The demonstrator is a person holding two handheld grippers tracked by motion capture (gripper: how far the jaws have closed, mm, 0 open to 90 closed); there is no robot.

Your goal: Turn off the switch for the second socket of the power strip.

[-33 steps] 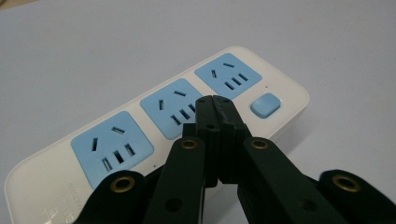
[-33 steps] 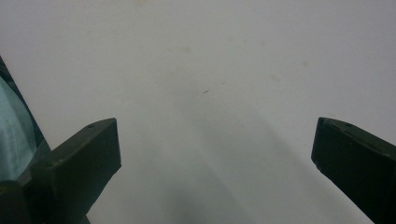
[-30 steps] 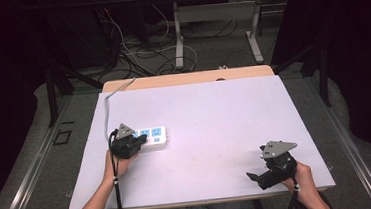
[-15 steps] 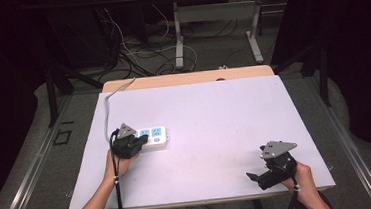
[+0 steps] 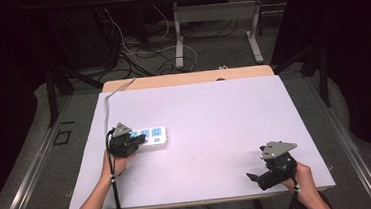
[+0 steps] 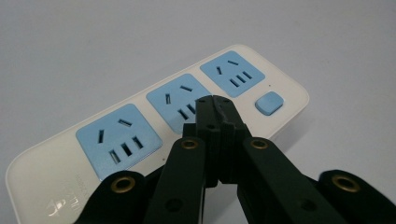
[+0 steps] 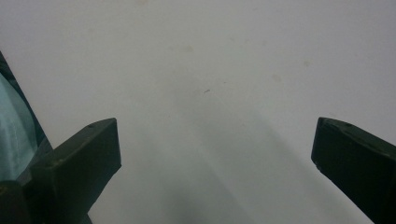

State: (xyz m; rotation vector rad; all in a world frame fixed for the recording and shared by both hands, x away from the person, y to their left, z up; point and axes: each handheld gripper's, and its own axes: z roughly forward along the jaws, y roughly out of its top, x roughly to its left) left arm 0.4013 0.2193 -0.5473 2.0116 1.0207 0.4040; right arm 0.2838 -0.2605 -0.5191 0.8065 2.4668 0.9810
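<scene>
My left gripper [image 6: 215, 100], jaws together, hovers over the power strip's [image 6: 154, 135] middle of 3 sockets; I'd press straight down, right gripper [image 5: 255, 177] gaping idle.

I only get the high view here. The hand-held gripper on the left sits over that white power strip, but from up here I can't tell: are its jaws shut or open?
Observer: Shut. In the left gripper view the left hand-held gripper has both jaws pressed together, nothing between them, tips over the middle socket of the power strip.
Operator: How many sockets does it have?
Observer: Three blue ones in a row, plus a small blue button at the far end.
Operator: And the other one, near the table's front edge?
Observer: The right hand-held gripper is open; its jaws stand wide apart over bare white table.
</scene>
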